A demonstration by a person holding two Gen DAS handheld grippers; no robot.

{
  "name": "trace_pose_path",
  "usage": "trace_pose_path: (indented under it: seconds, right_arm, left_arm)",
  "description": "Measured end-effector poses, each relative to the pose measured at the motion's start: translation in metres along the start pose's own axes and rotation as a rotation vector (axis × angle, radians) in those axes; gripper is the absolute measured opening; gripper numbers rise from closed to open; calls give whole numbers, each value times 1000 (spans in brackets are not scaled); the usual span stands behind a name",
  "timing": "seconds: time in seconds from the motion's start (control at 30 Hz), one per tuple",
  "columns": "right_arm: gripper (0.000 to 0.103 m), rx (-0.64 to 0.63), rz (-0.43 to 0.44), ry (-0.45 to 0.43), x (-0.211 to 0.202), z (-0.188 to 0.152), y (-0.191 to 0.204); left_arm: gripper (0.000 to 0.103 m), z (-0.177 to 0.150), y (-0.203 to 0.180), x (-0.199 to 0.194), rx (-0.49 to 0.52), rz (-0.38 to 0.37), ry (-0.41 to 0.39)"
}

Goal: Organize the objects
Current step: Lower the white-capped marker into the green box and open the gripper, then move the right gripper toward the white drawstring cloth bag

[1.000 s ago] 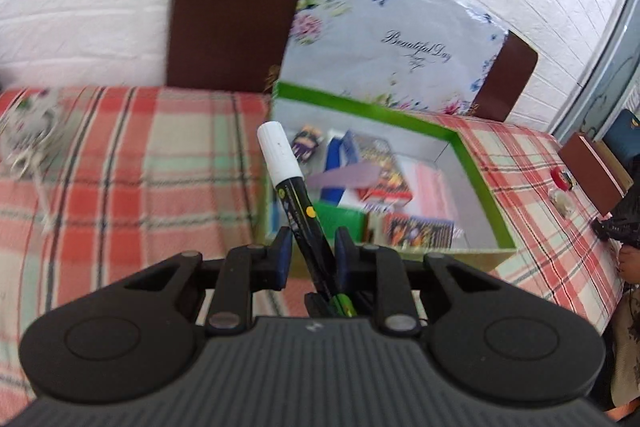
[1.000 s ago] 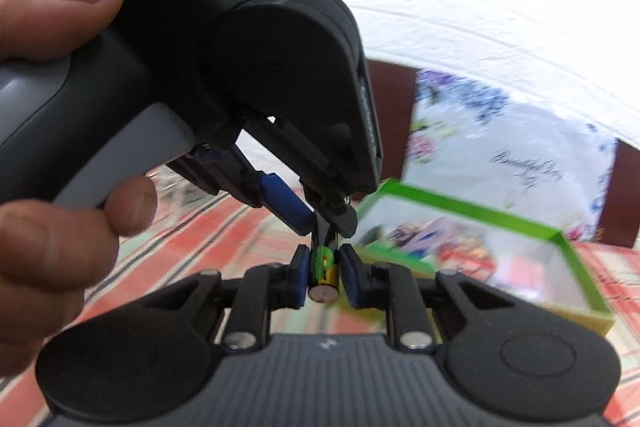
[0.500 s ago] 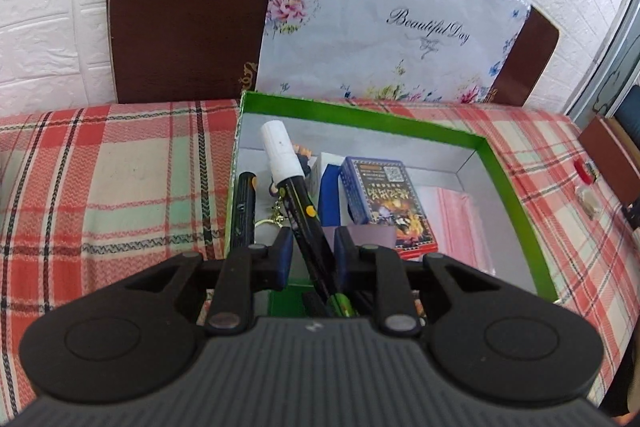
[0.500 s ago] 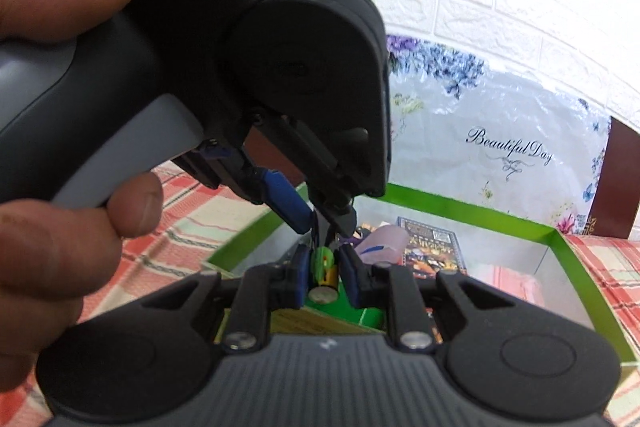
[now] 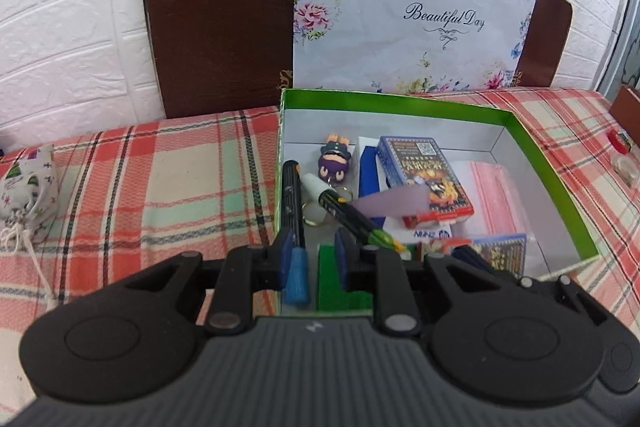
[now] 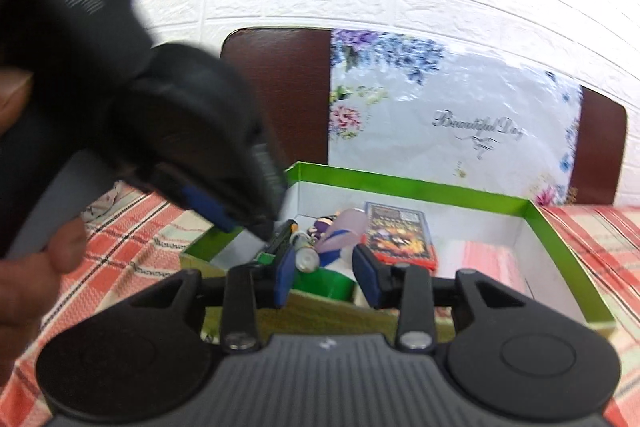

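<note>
Lying loose in the green box [image 5: 532, 143] — marker [image 5: 348, 213], white cap toward the far left, green end toward the near right, just past the left gripper [image 5: 312, 253] and clear of both blue pads [image 5: 285, 253]. Resting slantwise across a key ring and the edge of a pale purple card, beside a second black pen [image 5: 291, 195] along the left wall. Further in: a purple keychain figure [image 5: 335, 163], a deck of cards [image 5: 424, 173], a pink packet [image 5: 494, 195].

Left gripper spread apart, gripping nothing, hovering over the near left corner of the box and tilted down toward its contents. Blue pen cap showing between the pads, lower down in the box, not pinched.

Right gripper [image 6: 326, 277] likewise spread wide and empty, held low at the near rim of the box [image 6: 424, 187] and facing the wall. Marker's round end [image 6: 307, 261] sitting just beyond its left pad, apart from it. Left gripper's body looming blurred at upper left in the right wrist view, with a hand [image 6: 36, 267] wrapped round its handle.

Checked tablecloth [image 5: 140, 179] under everything; a small drawstring pouch [image 5: 28, 191] well off to the left.
</note>
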State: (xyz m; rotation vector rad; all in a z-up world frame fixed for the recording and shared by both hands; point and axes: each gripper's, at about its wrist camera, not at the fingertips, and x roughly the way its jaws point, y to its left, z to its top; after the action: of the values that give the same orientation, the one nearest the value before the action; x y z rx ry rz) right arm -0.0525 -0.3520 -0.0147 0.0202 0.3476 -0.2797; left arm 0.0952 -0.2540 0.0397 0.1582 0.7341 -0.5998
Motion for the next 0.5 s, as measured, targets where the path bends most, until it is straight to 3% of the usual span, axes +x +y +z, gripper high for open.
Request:
trace_pose_path:
  seconds: [0.13,0.23,0.5]
  right_arm:
    - [35,19,5,10,-15,-6,-1]
    - [35,22,22,42,-26,-13,-2]
    - [35,-26,92,122,-44,-27,35]
  left_arm:
    - [26,-16,-2,-20,-8,-3,-18]
    - [30,-29,-5,-33,24,62,-40]
    - [30,-63,30,-46,-30,141,9]
